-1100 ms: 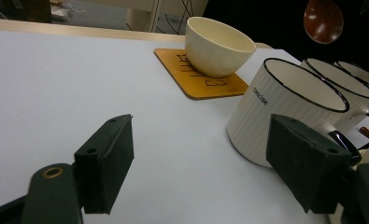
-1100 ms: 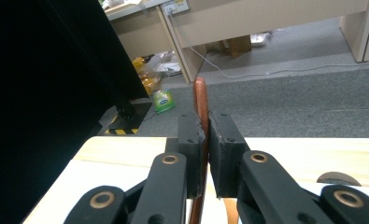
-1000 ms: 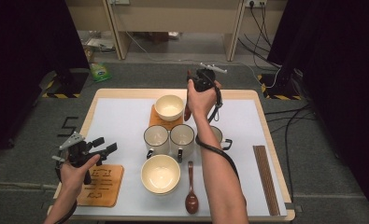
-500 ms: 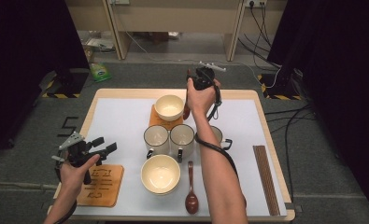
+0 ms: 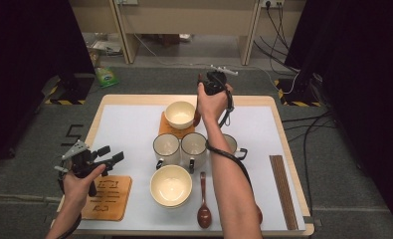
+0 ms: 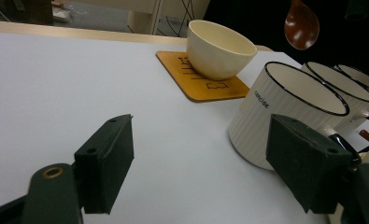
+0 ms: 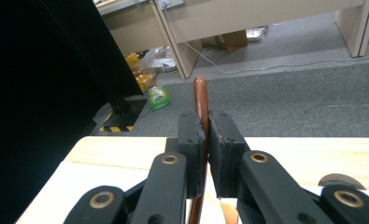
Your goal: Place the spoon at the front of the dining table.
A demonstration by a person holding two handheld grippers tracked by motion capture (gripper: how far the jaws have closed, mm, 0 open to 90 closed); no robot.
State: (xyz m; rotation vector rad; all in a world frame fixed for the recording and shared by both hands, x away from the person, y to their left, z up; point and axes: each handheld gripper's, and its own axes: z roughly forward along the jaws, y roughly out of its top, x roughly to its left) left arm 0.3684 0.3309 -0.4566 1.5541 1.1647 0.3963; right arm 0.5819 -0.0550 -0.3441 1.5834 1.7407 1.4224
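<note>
Here the right hand-held gripper [image 5: 211,84] is seen clenched on the handle of a wooden spoon [image 7: 200,100], the jaws pressed flat against it from both sides. In the right gripper view the handle runs upright between the jaws, so the spoon's long axis lies roughly vertical, with the spoon's bowl hanging downward; in the left gripper view that bowl is seen suspended in the air above and behind the far bowl [image 5: 180,114]. The far bowl stands on a coaster [image 5: 169,128] at the back of the desk [image 5: 129,129], just below and to the left of the held spoon. The coming move is judged to turn on this: the far bowl lies down and slightly leftward from the spoon's tip, and the right hand is by far the nearer. The left hand-held gripper [image 5: 104,159] is held released, jaws well apart, near the desk's front left corner over a second coaster [image 5: 107,199], well apart from the far bowl. Three mugs [image 5: 166,148] stand between.
</note>
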